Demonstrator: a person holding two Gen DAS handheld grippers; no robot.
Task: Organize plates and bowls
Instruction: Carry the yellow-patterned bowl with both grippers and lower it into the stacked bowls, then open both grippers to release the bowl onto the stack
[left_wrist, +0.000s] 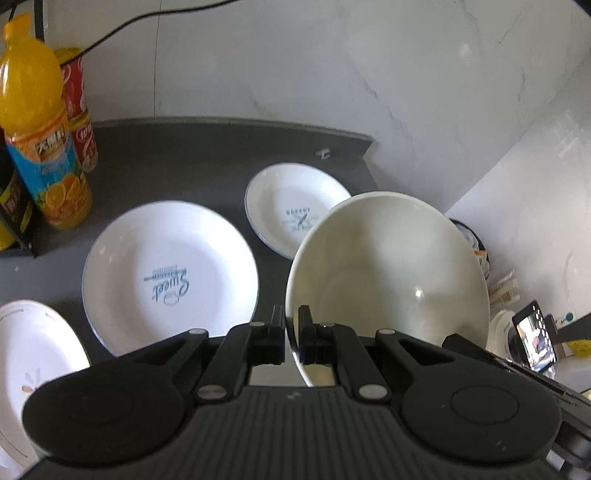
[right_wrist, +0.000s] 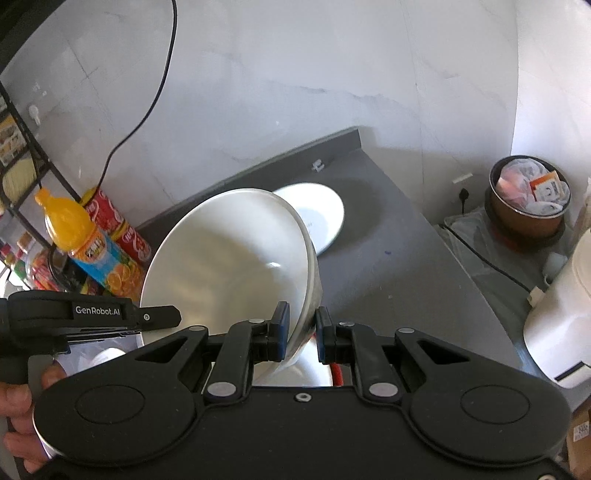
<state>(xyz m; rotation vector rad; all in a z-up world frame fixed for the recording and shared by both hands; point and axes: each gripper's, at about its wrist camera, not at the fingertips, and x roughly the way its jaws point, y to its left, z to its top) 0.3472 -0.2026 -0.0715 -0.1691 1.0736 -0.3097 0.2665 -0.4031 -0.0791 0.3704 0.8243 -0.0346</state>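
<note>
Bright, soft daylight (fisheye-bent edges), slight motion blur, faint glare.

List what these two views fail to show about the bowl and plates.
- Left wrist view: the bowl hides part of the small plate.
- Left wrist view: the flowered plate is cut off by the edge.
- Right wrist view: the bowl's underside is hidden; the small plate's print is blurred.

Home kitchen: dark grey countertop (left_wrist: 192, 166) against marble-look wall tiles (left_wrist: 369, 66), printed plates (left_wrist: 170, 273) laid out, orange juice bottle (left_wrist: 40, 136) and red cans (left_wrist: 79, 110) beside a wire rack (right_wrist: 26, 158), full waste bin (right_wrist: 528, 195) on floor.
</note>
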